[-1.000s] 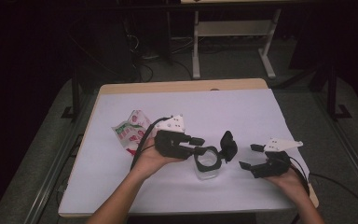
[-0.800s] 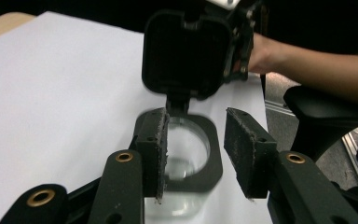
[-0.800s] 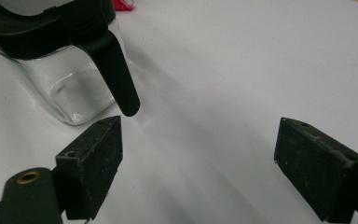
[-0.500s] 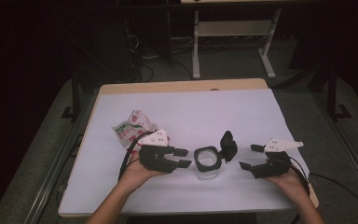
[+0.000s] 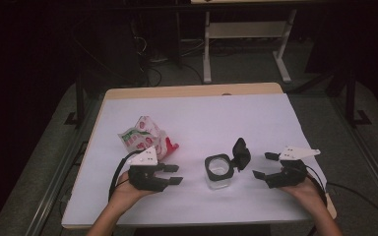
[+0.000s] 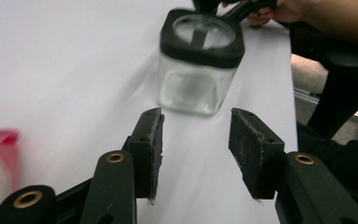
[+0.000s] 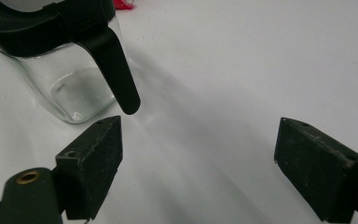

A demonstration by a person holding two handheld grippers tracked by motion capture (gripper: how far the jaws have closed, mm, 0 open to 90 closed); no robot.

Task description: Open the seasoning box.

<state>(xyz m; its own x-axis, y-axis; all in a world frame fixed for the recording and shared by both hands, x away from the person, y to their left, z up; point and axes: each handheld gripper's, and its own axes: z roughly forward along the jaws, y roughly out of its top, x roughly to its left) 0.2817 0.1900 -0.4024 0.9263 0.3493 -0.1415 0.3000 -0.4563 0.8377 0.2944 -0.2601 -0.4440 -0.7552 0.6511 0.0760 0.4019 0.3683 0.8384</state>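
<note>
At the near edge, the left gripper [image 5: 170,174] is hovering left of the glass jar [image 5: 219,172]; its jaws have just been opening and are gripping nothing. The right gripper [image 5: 264,165] is resting right of the jar, spread wide and released. The jar is standing upright between them on the white table cover [image 5: 202,118], its black hinged lid [image 5: 240,153] flipped up on the right. Farther left, a crumpled red-and-white snack packet [image 5: 145,137] is lying just behind the left gripper. The left gripper view is showing the jar's open mouth [image 6: 200,32]; the right gripper view is showing its lid tab [image 7: 116,70] hanging down.

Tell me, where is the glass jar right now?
In the high view the glass jar stands on the white table, between the left gripper and right gripper, lid open.
</note>
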